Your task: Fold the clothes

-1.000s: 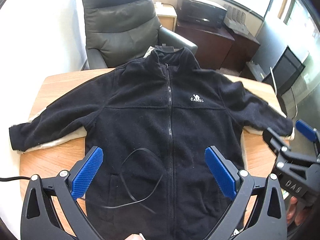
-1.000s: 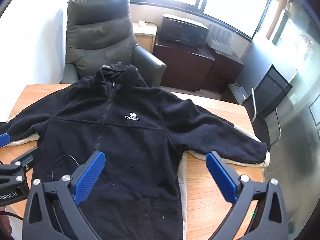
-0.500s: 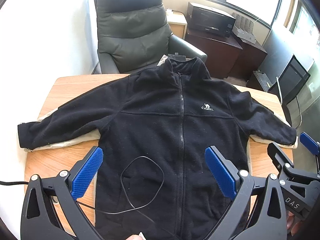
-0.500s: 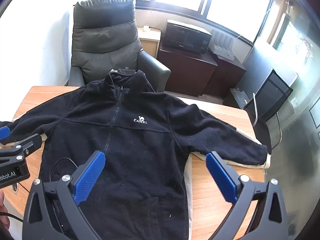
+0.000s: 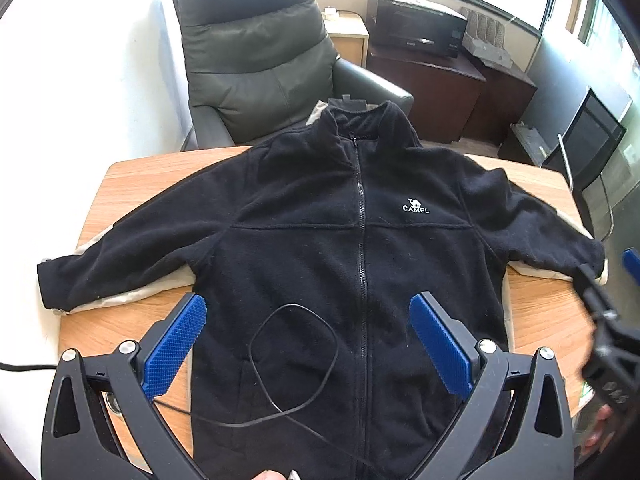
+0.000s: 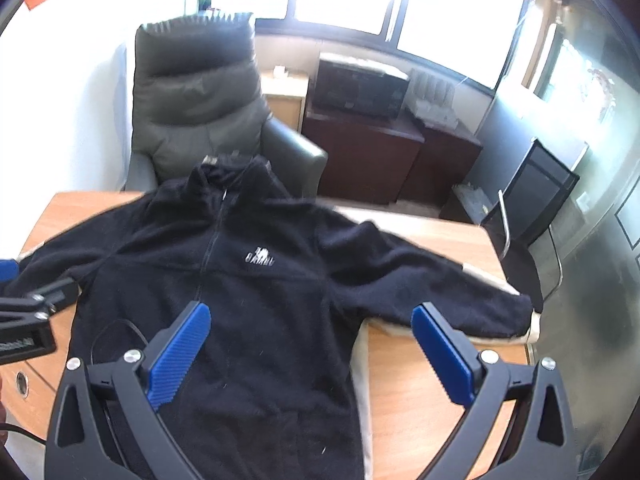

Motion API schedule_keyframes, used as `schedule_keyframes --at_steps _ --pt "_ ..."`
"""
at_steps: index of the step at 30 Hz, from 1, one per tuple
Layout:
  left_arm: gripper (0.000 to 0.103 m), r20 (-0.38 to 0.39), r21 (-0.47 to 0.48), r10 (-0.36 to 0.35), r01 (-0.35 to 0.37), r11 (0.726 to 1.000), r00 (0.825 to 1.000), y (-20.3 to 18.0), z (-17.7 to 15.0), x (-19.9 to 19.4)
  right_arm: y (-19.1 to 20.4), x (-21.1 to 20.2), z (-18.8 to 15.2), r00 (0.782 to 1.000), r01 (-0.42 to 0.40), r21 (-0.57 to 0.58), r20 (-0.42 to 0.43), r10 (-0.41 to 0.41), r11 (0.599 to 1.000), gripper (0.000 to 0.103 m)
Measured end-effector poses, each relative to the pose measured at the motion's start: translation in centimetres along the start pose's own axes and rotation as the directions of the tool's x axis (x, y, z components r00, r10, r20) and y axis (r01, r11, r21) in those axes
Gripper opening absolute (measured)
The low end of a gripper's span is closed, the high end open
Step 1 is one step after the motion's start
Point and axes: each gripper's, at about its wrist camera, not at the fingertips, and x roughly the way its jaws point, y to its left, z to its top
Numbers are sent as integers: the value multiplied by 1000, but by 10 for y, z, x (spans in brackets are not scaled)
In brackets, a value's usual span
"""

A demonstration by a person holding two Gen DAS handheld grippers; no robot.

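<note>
Both grippers, left (image 5: 306, 340) and right (image 6: 312, 346), have pulled back from the jacket (image 5: 340, 260), jaws apart.

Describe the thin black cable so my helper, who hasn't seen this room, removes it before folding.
On the wooden table lies a black fleece jacket. The cable loops on its lower front, the only glossy thin line on matte fleece.

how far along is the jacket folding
Done: the black fleece jacket lies flat, zipped, sleeves spread on the wooden table. In hand: nothing; the left gripper and right gripper are open above it. Left: every fold, and a black cable lies across the front.
</note>
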Motion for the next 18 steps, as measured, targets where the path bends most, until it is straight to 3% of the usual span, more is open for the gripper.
schedule_keyframes --at_steps 5,9,13,18 --pt "103 8 107 -13 12 994 1000 -47 15 25 -73 21 -23 1000 6 70 -24 -4 998 103" --pt "103 -4 227 -47 47 973 999 -110 31 59 -181 29 -48 998 57 163 7 -59 985 103" --pt "103 -27 314 -93 97 944 995 -173 44 95 -291 33 -71 992 3 212 121 -30 977 103" --pt "103 -66 402 -170 183 897 983 -263 53 151 -403 92 -103 998 -32 306 63 13 951 103"
